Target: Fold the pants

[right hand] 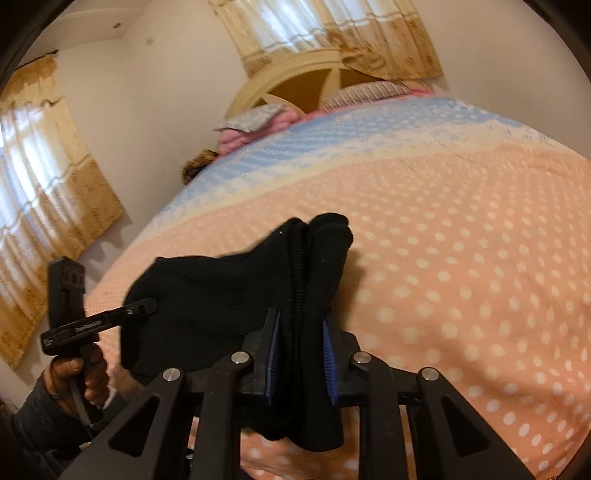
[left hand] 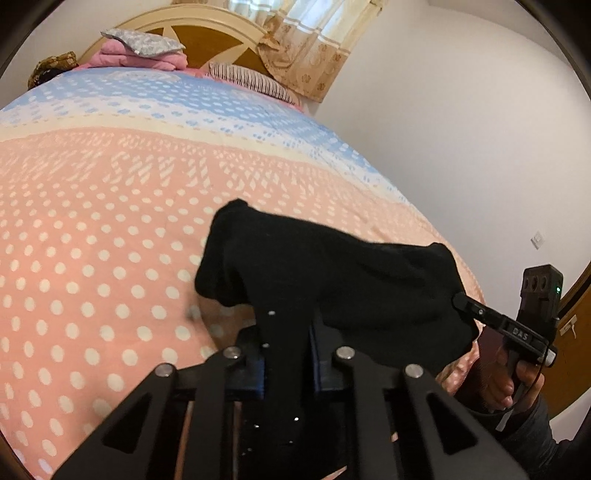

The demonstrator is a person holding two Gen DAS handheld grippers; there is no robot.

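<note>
While both clamp the black pants (left hand: 332, 280), left gripper (left hand: 286, 332) and right gripper (right hand: 301, 354) hold them above the bedspread (left hand: 92, 221) bottom edge.

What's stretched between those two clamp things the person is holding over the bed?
The black pants span the gap. The left gripper and right gripper each pinch an end, and the cloth hangs between them above the dotted bedspread. Both wrist views show it.

You hold solid black pants (left hand: 332, 280) above a bedspread (left hand: 92, 240) of salmon pink with white polka dots, turning to cream and pale blue bands toward twelve o'clock. Your black grippers carry blue pads (right hand: 328, 354), and gold floral curtains (right hand: 369, 33) hang beyond.
</note>
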